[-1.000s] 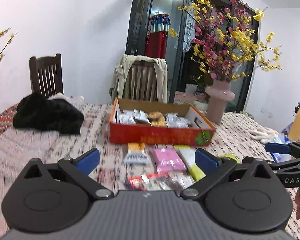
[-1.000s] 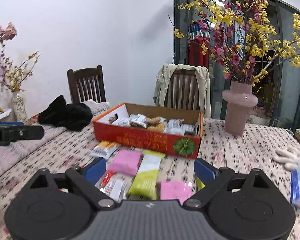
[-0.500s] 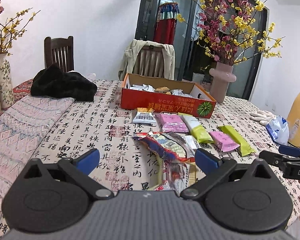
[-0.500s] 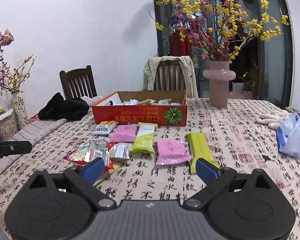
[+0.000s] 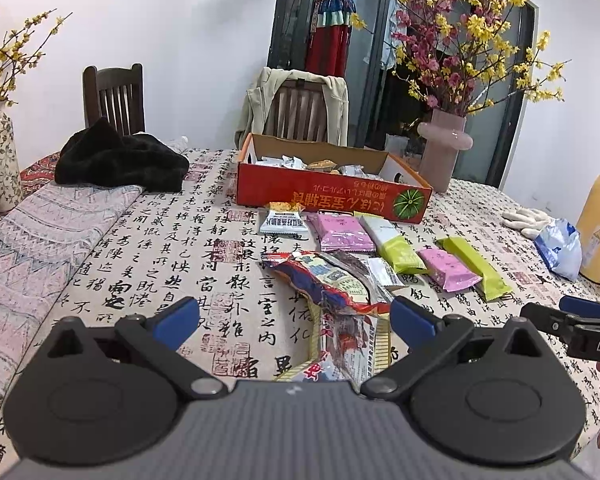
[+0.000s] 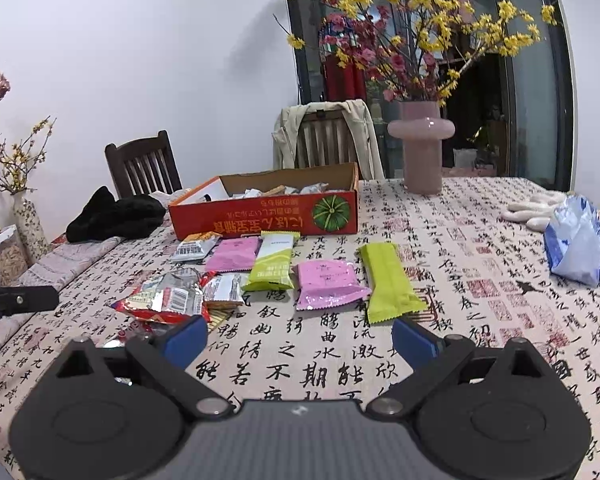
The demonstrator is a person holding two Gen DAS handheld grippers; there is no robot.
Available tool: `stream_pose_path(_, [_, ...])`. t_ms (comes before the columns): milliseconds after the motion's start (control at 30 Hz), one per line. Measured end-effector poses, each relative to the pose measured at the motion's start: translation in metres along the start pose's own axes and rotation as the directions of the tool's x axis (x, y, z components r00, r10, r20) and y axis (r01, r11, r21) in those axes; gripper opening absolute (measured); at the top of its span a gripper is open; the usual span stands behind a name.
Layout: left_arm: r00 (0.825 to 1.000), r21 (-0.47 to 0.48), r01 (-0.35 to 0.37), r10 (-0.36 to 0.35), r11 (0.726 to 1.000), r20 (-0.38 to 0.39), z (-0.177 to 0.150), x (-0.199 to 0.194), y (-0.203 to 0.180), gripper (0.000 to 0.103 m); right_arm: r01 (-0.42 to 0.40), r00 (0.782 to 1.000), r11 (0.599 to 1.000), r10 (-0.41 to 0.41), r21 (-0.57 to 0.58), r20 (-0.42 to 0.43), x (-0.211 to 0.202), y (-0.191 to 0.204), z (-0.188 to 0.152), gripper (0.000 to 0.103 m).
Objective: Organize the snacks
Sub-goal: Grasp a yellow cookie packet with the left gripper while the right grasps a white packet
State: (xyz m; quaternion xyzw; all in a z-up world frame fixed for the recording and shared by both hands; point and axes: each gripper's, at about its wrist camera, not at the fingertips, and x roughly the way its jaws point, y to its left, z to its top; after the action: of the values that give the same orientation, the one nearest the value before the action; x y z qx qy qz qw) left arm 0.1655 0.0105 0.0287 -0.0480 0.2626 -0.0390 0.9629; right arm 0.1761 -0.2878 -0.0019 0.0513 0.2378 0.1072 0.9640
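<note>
An orange cardboard box [image 5: 332, 194] [image 6: 268, 216] with several wrapped snacks inside stands mid-table. In front of it lie loose packets: a white one [image 5: 281, 222], two pink ones [image 5: 342, 233] [image 6: 326, 282], green ones [image 5: 476, 266] [image 6: 388, 282] and a red crinkled bag [image 5: 326, 282] [image 6: 164, 298]. My left gripper [image 5: 295, 318] is open and empty above the near table, just before the red bag. My right gripper [image 6: 300, 338] is open and empty, just short of the pink and green packets.
A pink vase [image 5: 442, 154] of flowering branches stands right of the box. A black garment [image 5: 120, 160] lies at the back left. White gloves [image 6: 536, 210], a blue-white bag [image 6: 576, 240] and a yellow container [image 5: 598, 220] sit at the right. Chairs stand behind the table.
Both grippers have pulled back from the box toward the near table edge, so more of the table and all loose packets now show. Both stay open.
</note>
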Motion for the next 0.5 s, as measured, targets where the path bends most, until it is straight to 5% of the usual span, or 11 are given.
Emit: stream_pose_path(500, [0.999, -0.006, 0.009, -0.009, 1.000, -0.038, 0.017, 0.050, 0.002, 0.103, -0.039, 0.999, 0.999, 0.038, -0.023, -0.022, 0.051, -0.003, 0.022, 0.097])
